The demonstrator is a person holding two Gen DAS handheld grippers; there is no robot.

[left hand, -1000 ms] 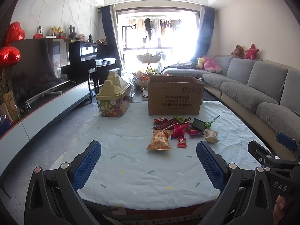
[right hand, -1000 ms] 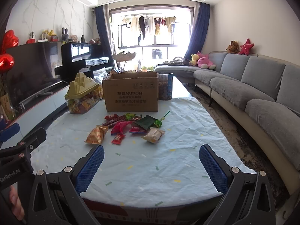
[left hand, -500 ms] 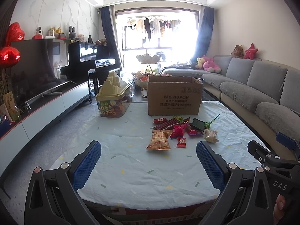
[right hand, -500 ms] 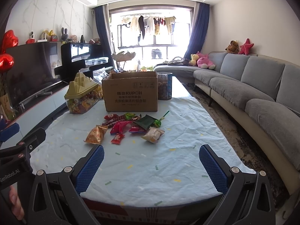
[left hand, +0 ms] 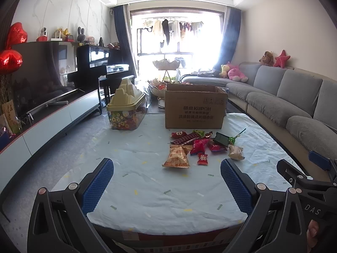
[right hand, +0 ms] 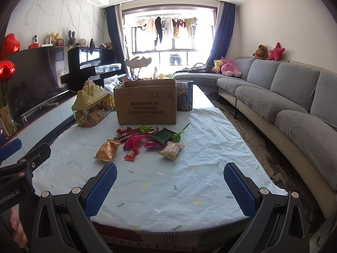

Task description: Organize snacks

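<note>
At the far left of the table [right hand: 189, 181], which wears a pale blue cloth, stands a clear candy container [right hand: 90, 113] with a yellowish, mountain-shaped lid. Just to its right sits an open cardboard box [right hand: 146, 105], and behind the box's right corner a tall printed canister [right hand: 185, 96] stands upright. In front of the box lies the loose pile of snacks [right hand: 145, 141], spread on the cloth: an orange chip bag [right hand: 107, 150] at the left end, a small red candy [right hand: 131, 154] near it, red wrappers in the middle, a dark green packet [right hand: 161, 136], a green lollipop [right hand: 177, 136] and, furthest right, a pale wrapped snack [right hand: 171, 150] (its contents are too small to make out). The left gripper [left hand: 166, 186] hovers over the near edge of the table, its jaws spread wide and holding nothing. The right gripper [right hand: 169, 189] hangs beside it in the same way, jaws wide apart and empty, well short of the pile. A grey sofa [right hand: 284, 97] runs along the right.
</note>
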